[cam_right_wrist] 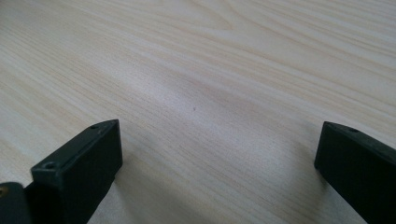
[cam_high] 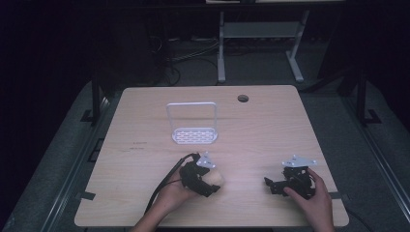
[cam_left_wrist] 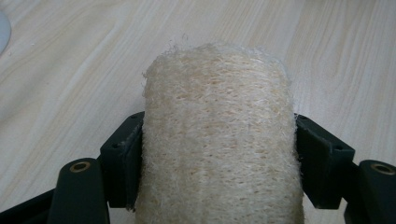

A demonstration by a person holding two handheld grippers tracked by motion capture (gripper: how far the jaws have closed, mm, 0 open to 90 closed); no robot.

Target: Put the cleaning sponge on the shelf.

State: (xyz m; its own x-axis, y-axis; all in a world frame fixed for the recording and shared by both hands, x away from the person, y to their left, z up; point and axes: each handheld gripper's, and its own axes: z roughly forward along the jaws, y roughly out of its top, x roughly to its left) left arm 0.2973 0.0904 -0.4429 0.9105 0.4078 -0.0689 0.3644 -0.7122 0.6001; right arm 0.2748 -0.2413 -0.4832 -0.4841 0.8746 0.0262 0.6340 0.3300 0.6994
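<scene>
Loofah duty. High view: I hold my left gripper point(cam_high: 205, 180) on the pale fibrous loofah roll point(cam_high: 215, 179), steadying it. Left gripper view: pads point(cam_left_wrist: 125, 158) clamp the roll's flanks. Right gripper view: right gripper point(cam_right_wrist: 217, 154) parted over bare wooden table point(cam_right_wrist: 201, 70), spare.

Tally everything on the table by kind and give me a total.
Loofah sponge: 1, between the left gripper's jaws
White wire rack: 1
Hand-held grippers: 2, counting the right gripper
Total: 4
</scene>
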